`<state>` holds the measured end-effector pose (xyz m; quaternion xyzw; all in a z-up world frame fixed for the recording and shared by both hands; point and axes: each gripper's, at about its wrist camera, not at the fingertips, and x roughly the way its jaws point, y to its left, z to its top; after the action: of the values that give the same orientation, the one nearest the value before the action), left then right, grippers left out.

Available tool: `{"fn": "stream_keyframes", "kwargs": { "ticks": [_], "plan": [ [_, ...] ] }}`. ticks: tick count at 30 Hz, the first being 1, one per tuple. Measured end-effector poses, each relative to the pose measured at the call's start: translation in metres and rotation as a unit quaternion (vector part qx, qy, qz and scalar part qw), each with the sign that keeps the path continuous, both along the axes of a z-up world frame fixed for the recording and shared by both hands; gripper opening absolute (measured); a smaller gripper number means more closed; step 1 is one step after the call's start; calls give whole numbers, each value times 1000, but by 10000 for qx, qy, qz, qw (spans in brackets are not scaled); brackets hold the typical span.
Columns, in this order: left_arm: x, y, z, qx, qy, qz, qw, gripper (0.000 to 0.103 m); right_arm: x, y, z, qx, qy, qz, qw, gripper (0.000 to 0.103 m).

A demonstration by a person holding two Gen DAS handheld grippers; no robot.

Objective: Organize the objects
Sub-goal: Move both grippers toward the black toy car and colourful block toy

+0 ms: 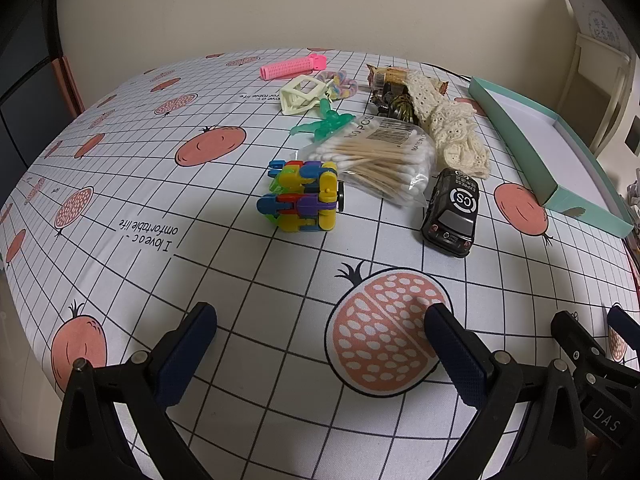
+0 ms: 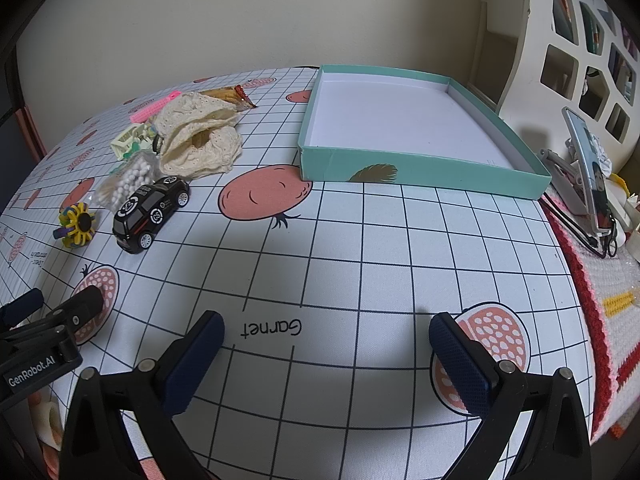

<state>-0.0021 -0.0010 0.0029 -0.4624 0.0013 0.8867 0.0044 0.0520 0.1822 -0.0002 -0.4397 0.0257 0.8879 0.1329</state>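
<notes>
A cluster of small items lies on the patterned cloth: a colourful block toy (image 1: 306, 196) (image 2: 76, 222), a bag of cotton swabs (image 1: 378, 158) (image 2: 128, 178), a black toy car (image 1: 452, 212) (image 2: 152, 212), cream lace fabric (image 1: 452, 132) (image 2: 198, 136), a green plastic figure (image 1: 326, 122), a cream frame piece (image 1: 300, 94), a pink hair roller (image 1: 292, 66), a pastel scrunchie (image 1: 340, 82) and a snack wrapper (image 1: 394, 76). A shallow teal box (image 2: 400, 168) (image 1: 516, 136) sits empty at the right. My left gripper (image 1: 320, 316) is open, nearer than the block toy. My right gripper (image 2: 326, 328) is open over bare cloth.
A white shelf unit (image 2: 580, 56) stands behind the box. A phone on a stand (image 2: 588, 168) and a knitted red-edged mat (image 2: 608, 312) lie off the cloth's right edge. The wall (image 1: 280, 4) runs behind the table.
</notes>
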Motion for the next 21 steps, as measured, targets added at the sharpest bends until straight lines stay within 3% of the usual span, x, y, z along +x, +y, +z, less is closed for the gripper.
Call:
{"fn": "stream_keyframes", "kwargs": {
  "ticks": [13,16,21],
  "plan": [
    [-5,-1,1,125,-151,-144,9997,103,-1,1,1,-14,-46,-13,10000,103],
    [-6,-5,9,289,-140,-98,9994,103,-4,0,11,-78,24,56,10000,103],
    [-17,-9,35,179,-58,-45,9998,103,-22,-11,37,-69,211,312,9993,103]
  ]
}}
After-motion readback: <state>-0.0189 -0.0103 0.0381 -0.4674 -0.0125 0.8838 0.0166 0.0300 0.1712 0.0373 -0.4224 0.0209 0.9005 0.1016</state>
